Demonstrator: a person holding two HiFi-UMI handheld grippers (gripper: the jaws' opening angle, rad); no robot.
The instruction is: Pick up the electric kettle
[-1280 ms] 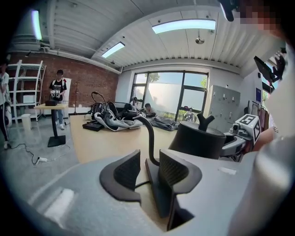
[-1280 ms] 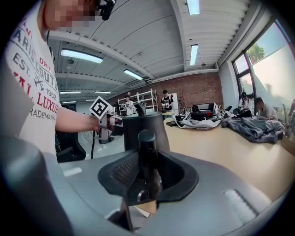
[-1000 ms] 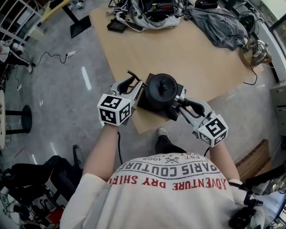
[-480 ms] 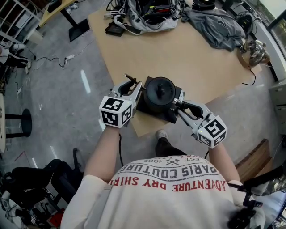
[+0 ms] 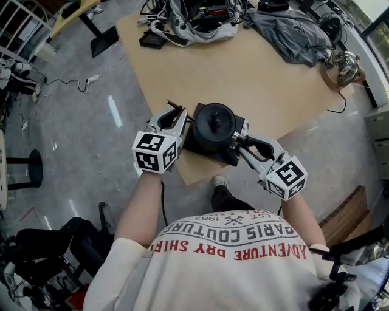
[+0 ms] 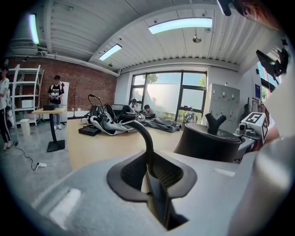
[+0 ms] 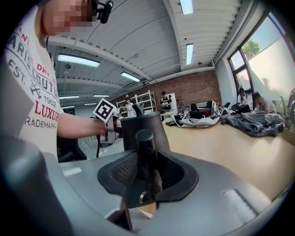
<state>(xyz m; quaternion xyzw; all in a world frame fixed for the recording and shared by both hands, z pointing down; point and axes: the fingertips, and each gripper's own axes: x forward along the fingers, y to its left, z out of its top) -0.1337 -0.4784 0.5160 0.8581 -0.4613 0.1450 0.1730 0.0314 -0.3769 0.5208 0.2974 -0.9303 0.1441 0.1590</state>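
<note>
The black electric kettle [image 5: 213, 124] stands on its black base [image 5: 233, 155] at the near corner of the wooden table [image 5: 267, 79]. My left gripper [image 5: 173, 115] is at the kettle's left side. Its jaws have just been closing, and in the left gripper view they [image 6: 150, 173] press on the thin curved spout [image 6: 140, 131] that rises between them. The kettle's body [image 6: 207, 143] shows to the right of the spout. My right gripper [image 5: 243, 141] reaches in from the right and is shut [image 7: 143, 173] on the round black handle [image 7: 145, 147], with the kettle body [image 7: 138, 126] just behind it.
A grey garment [image 5: 292, 36] and a heap of jackets and cables [image 5: 200, 18] lie at the table's far side. A shiny metal vessel [image 5: 343, 64] sits at the right edge. The table's edge runs right below the kettle. People stand in the background [image 6: 56, 99].
The left gripper's jaws have drawn together around the kettle's spout. Both hands and the kettle stay where they were.
</note>
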